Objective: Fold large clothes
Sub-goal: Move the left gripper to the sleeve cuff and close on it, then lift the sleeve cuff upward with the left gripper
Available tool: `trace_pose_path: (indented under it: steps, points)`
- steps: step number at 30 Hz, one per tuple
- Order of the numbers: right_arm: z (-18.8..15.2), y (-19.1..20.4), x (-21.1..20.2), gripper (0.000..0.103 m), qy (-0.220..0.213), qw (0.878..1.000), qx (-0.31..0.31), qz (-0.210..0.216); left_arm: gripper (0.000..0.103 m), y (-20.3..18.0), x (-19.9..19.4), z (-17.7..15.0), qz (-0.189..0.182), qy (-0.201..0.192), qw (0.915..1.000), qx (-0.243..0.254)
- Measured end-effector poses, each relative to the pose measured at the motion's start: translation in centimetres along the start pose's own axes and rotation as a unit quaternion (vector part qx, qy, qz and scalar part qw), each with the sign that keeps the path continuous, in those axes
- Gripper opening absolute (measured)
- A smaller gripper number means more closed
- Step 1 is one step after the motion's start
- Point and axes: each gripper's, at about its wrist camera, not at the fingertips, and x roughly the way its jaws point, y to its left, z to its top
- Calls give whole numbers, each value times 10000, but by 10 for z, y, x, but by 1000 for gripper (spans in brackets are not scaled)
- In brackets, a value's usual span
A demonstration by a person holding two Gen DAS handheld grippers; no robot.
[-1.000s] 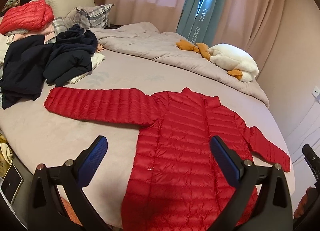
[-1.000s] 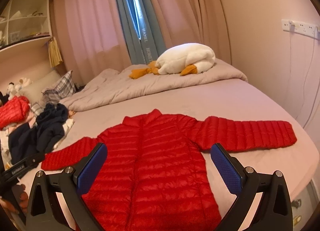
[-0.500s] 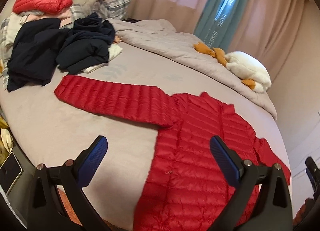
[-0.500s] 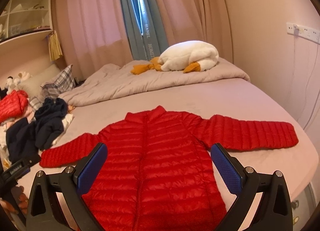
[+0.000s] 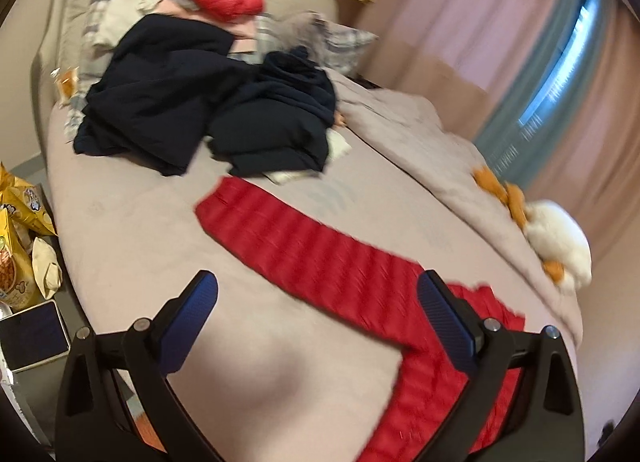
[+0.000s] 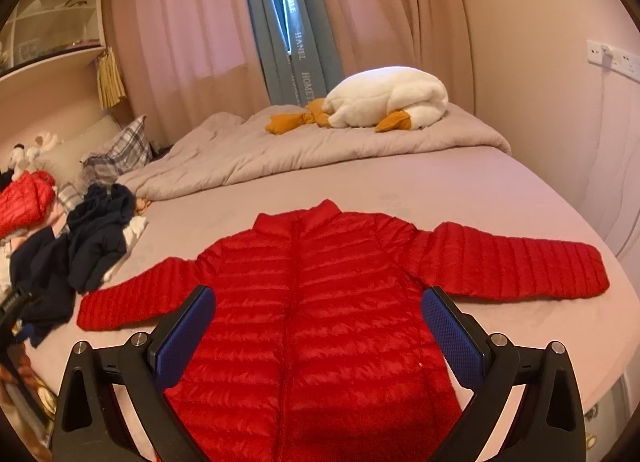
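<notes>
A red puffy jacket lies flat on the bed, front up, with both sleeves stretched out to the sides. The right gripper hangs over the jacket's middle — its blue fingers are spread wide and hold nothing. The left gripper is spread wide too, over one sleeve. Dark clothes sit in a heap near that sleeve's end.

Bare bed sheet open around red jacket. Dark clothes pile crowds left sleeve end; rumpled duvet and plush goose block far side.
</notes>
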Motion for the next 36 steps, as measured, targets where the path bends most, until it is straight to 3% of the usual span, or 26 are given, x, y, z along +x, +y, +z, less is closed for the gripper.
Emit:
trace_pose_path:
  steps: [5, 10, 12, 14, 15, 18, 20, 23, 26, 29, 30, 33, 36]
  points:
    - [4, 1, 1, 102, -34, 9999, 1, 135, 94, 36, 32, 38, 378, -104, 9980, -486]
    - [8, 1, 4, 102, -15, 10000, -10, 64, 84, 86, 97, 62, 626, 269, 9905, -1198]
    - [8, 2, 7, 102, 7, 10000, -11, -12, 82, 98, 123, 61, 492, 480, 9877, -1407]
    - [7, 2, 13, 102, 79, 10000, 21, -39, 80, 109, 151, 54, 100, 706, 9833, -1674]
    - [7, 2, 16, 102, 130, 9999, 37, -50, 77, 117, 167, 46, -111, 913, 9764, -1955]
    - [6, 5, 21, 102, 272, 9996, 66, -68, 74, 133, 195, 32, -240, 1182, 9600, -2527]
    - [7, 6, 23, 102, 301, 9995, 32, -78, 72, 138, 205, 29, -245, 1170, 9569, -2647]
    - [10, 8, 23, 102, 297, 9995, -20, -124, 66, 136, 217, 28, -189, 1102, 9591, -2600]
    - [11, 10, 26, 102, 324, 9994, -38, -120, 53, 138, 223, 22, -139, 971, 9610, -2587]
    - [10, 11, 30, 102, 386, 9992, -56, -102, 26, 146, 227, 19, -55, 843, 9578, -2746]
    - [9, 12, 31, 102, 399, 9991, -69, -103, 12, 149, 230, 17, 3, 845, 9544, -2865]
    - [9, 13, 33, 102, 444, 9989, -99, -115, 10, 160, 229, 13, -119, 758, 9440, -3209]
    - [8, 14, 32, 102, 451, 9989, -96, -107, 10, 158, 221, 15, -146, 676, 9447, -3205]
